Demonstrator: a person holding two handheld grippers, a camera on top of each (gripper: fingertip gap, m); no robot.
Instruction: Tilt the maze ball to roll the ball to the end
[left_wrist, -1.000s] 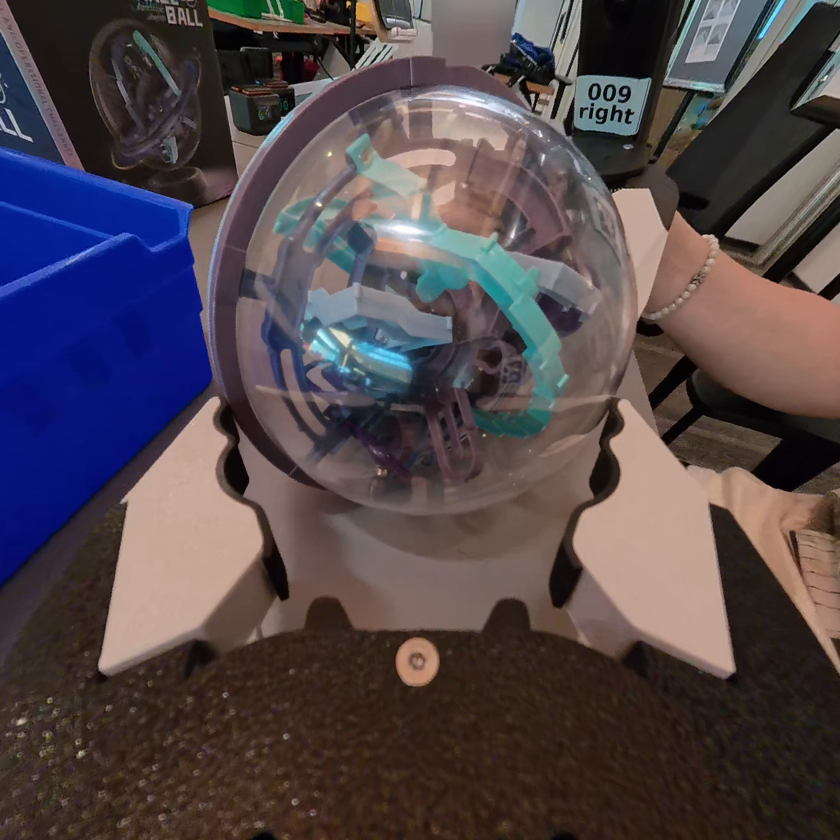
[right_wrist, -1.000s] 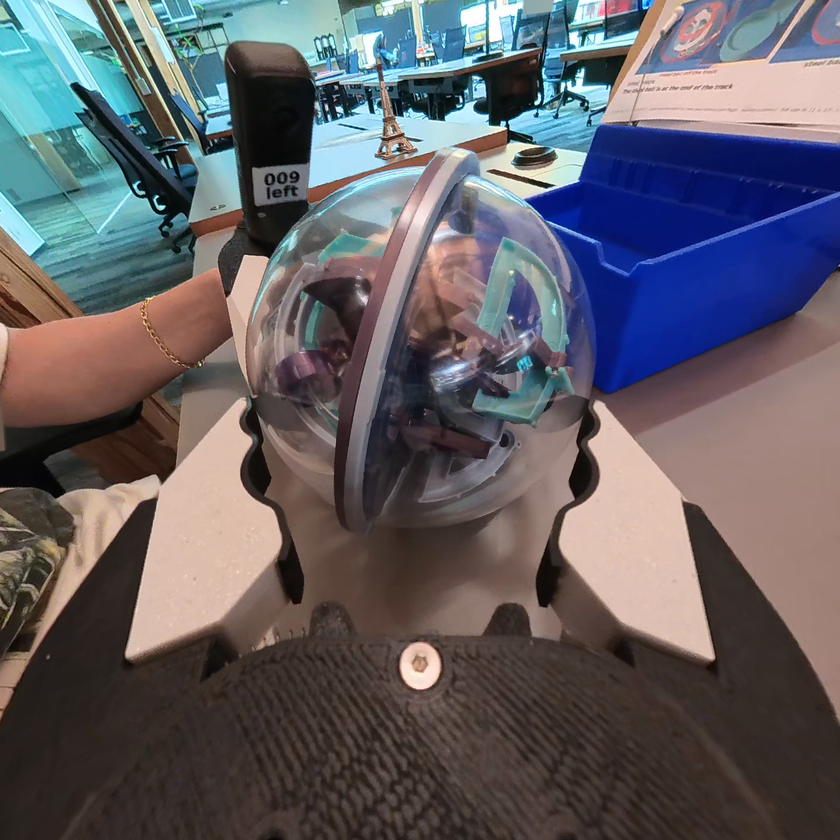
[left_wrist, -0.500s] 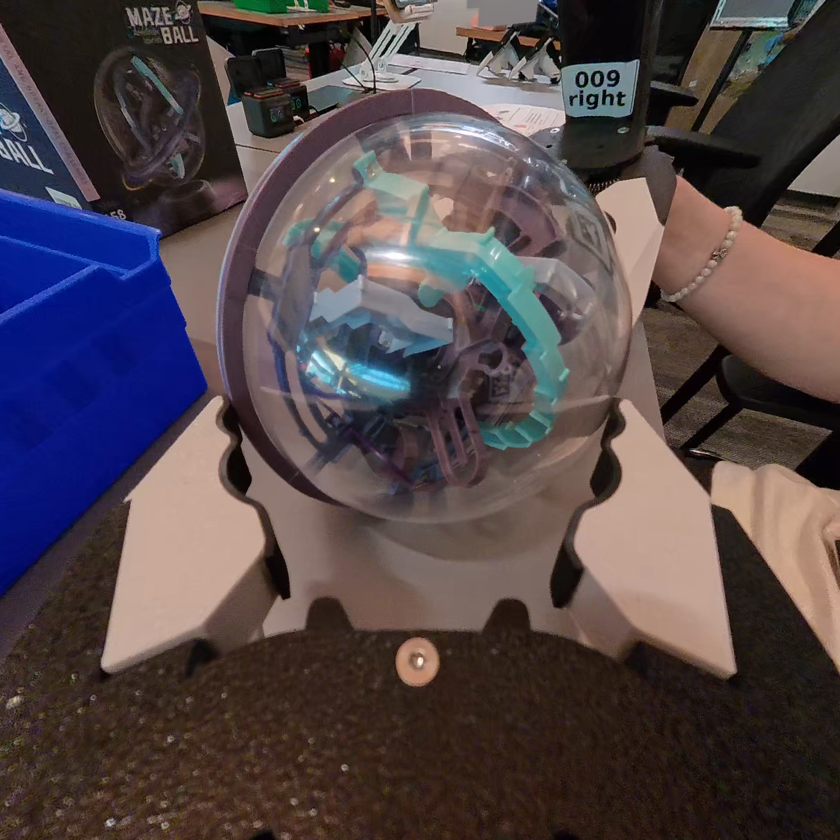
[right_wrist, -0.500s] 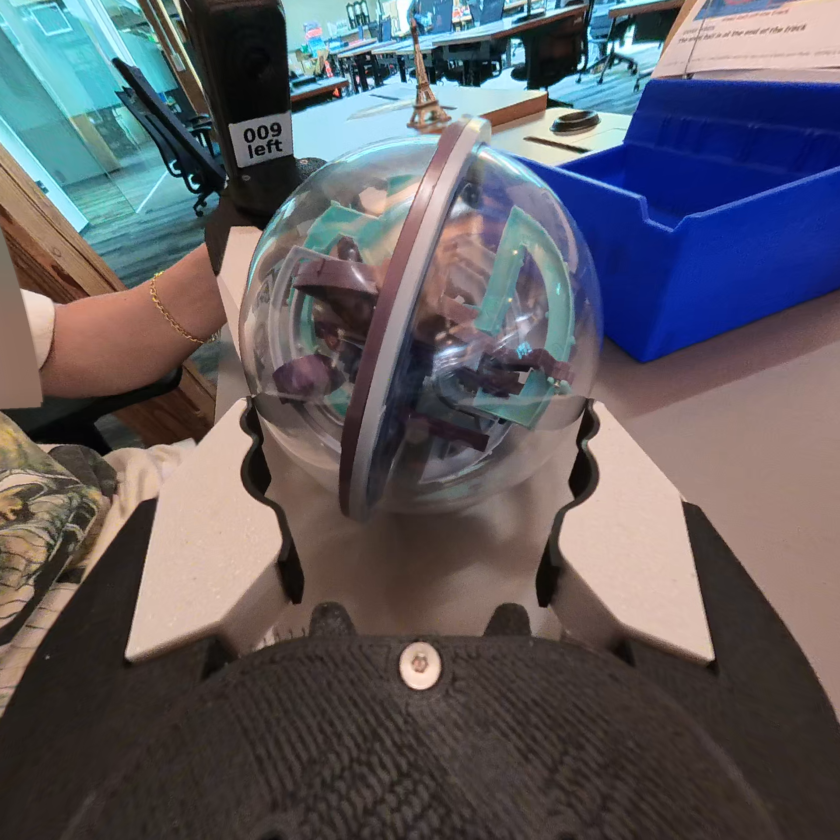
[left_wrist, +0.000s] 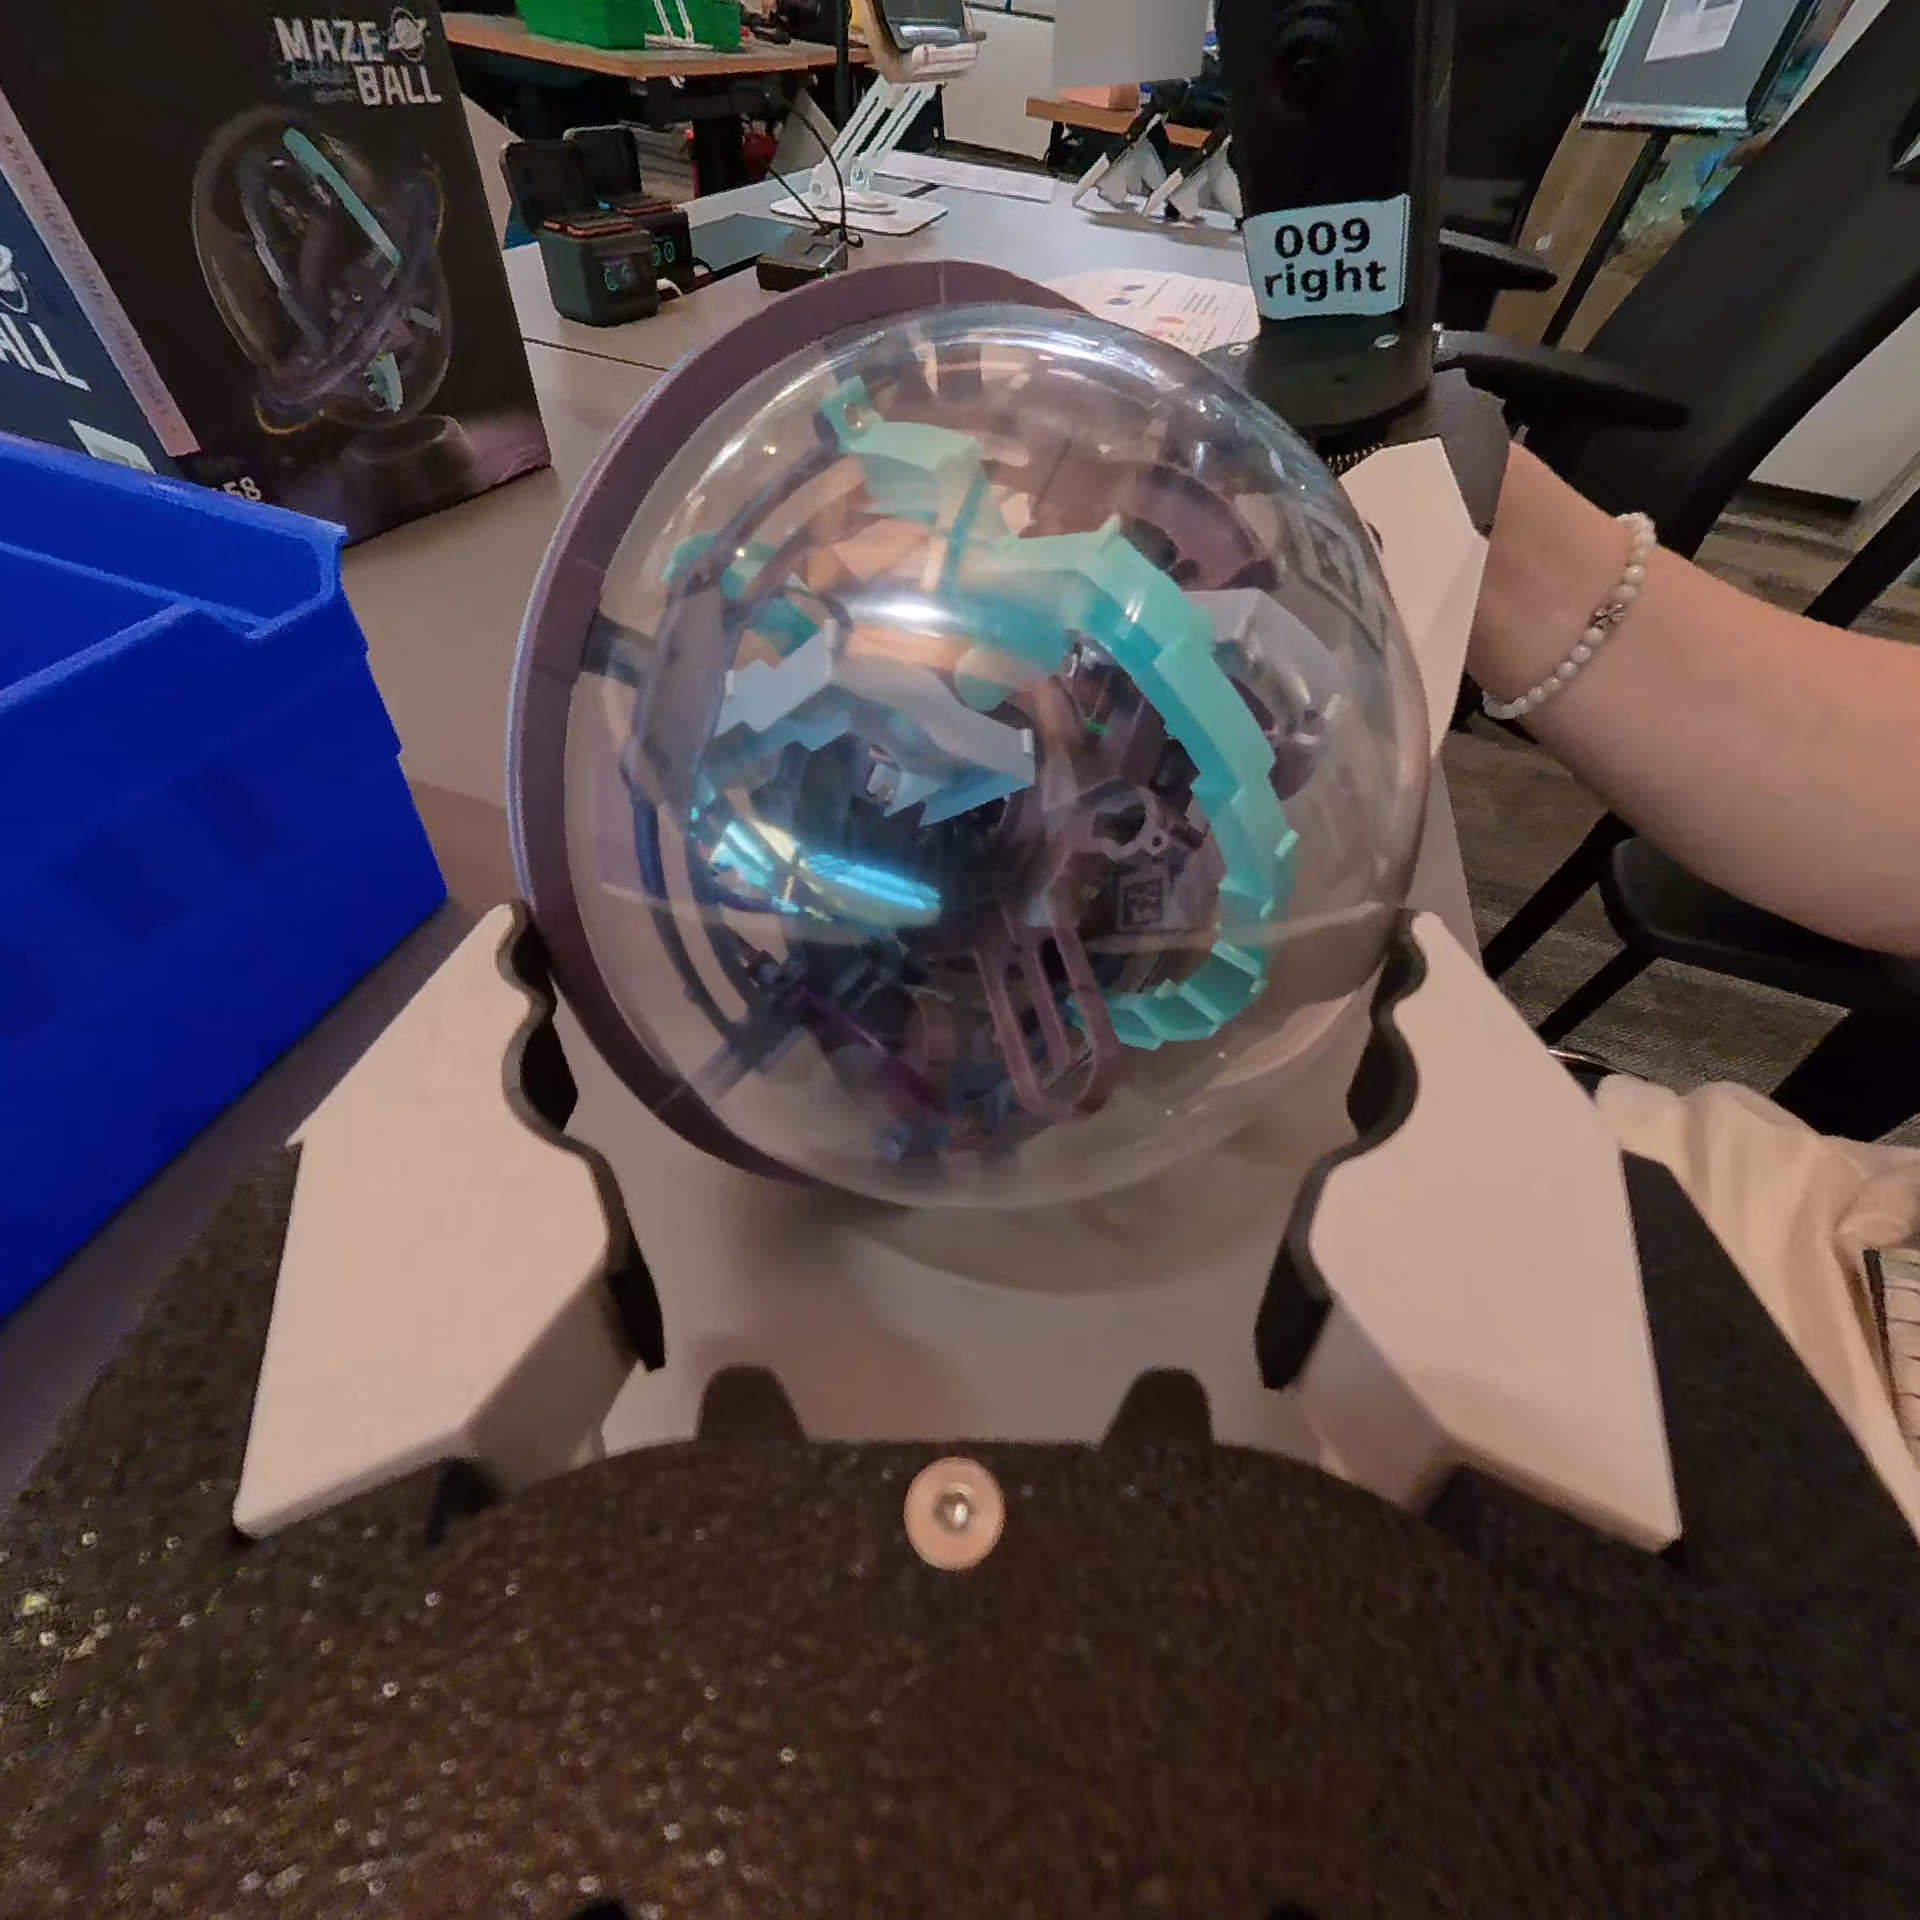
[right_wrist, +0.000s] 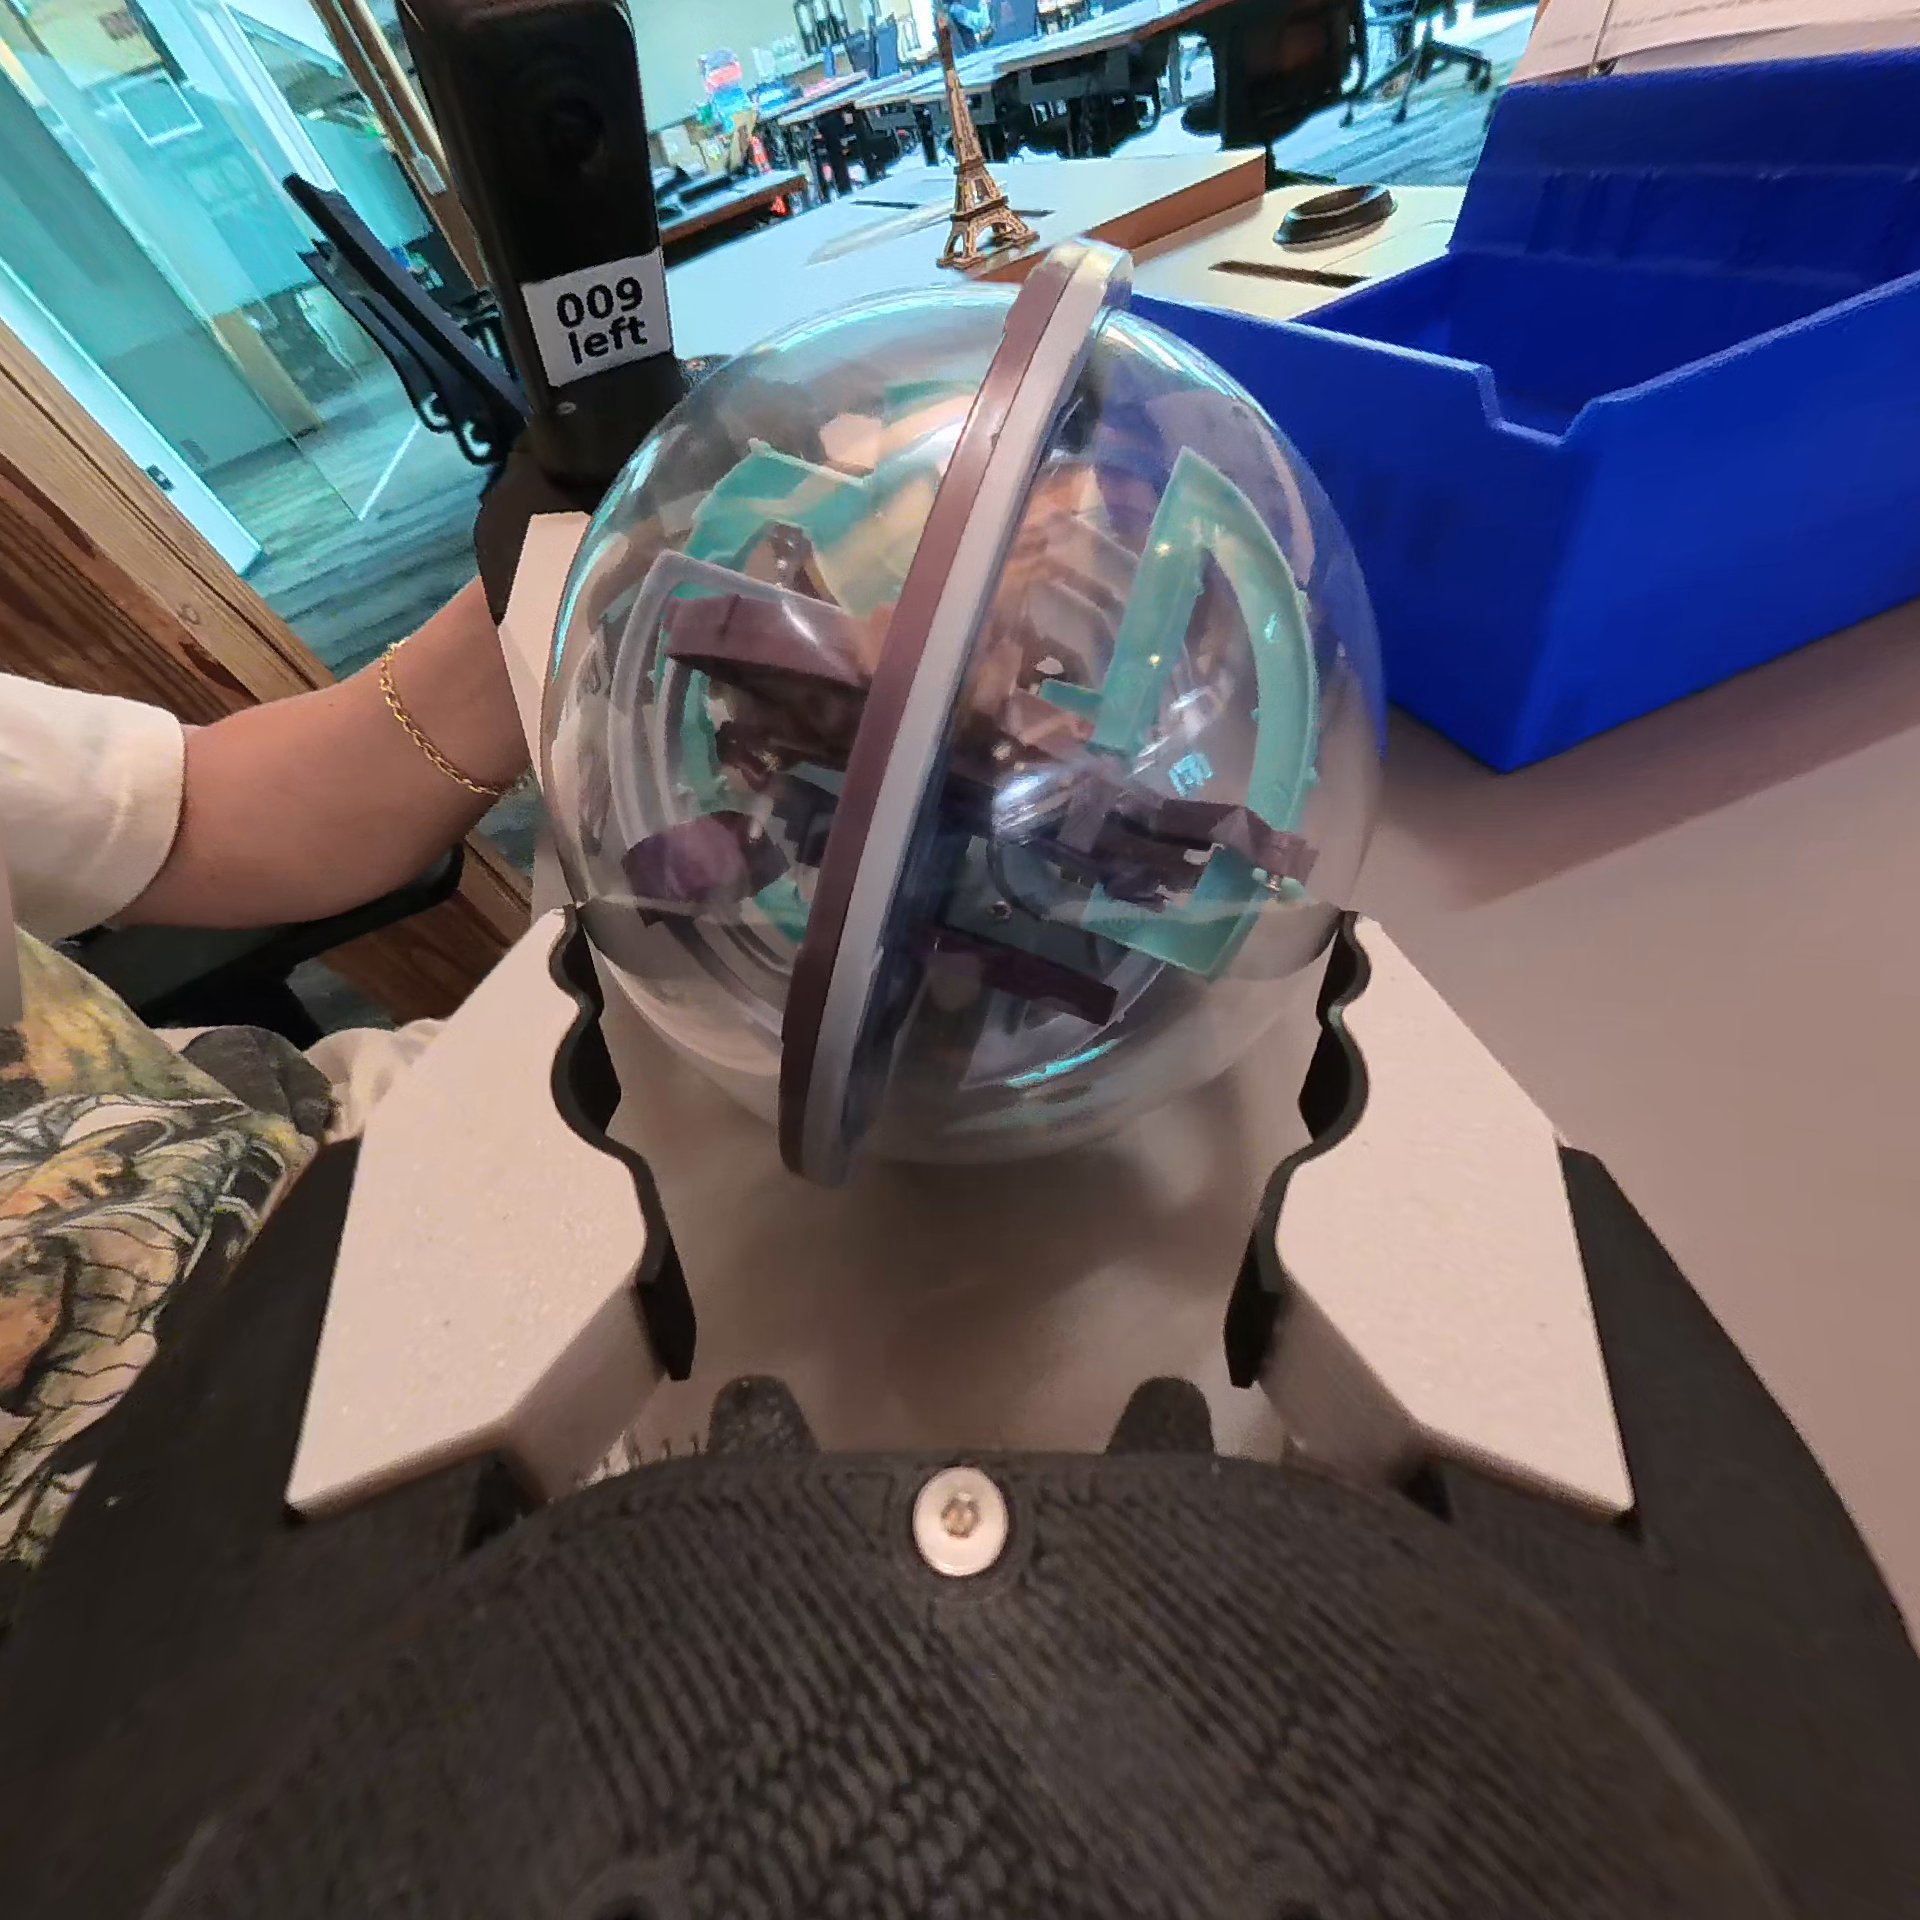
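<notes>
The maze ball (left_wrist: 966, 748) is a clear sphere with teal, grey and purple tracks inside and a purple seam ring. It is held above the table between both grippers, which face each other. My left gripper (left_wrist: 961, 935) has its white fingers (left_wrist: 436, 1195) against the sphere's lower sides. My right gripper (right_wrist: 961, 925) clasps the sphere (right_wrist: 966, 727) the same way from the opposite side. Each gripper shows behind the ball in the other's view: the right one (left_wrist: 1330, 208) and the left one (right_wrist: 561, 208). I cannot make out the small ball inside.
A blue bin (left_wrist: 156, 779) stands beside the ball and also shows in the right wrist view (right_wrist: 1610, 520). The maze ball's box (left_wrist: 291, 260) stands behind the bin. A person's forearms (left_wrist: 1714, 748) (right_wrist: 312, 790) hold the grippers. The grey table (right_wrist: 1662, 987) lies underneath. A small tower model (right_wrist: 977, 197) stands far back.
Both grippers have tilted with the ball held between them. The seam ring's top leans further right in the right wrist view, and the background has shifted in both views.
</notes>
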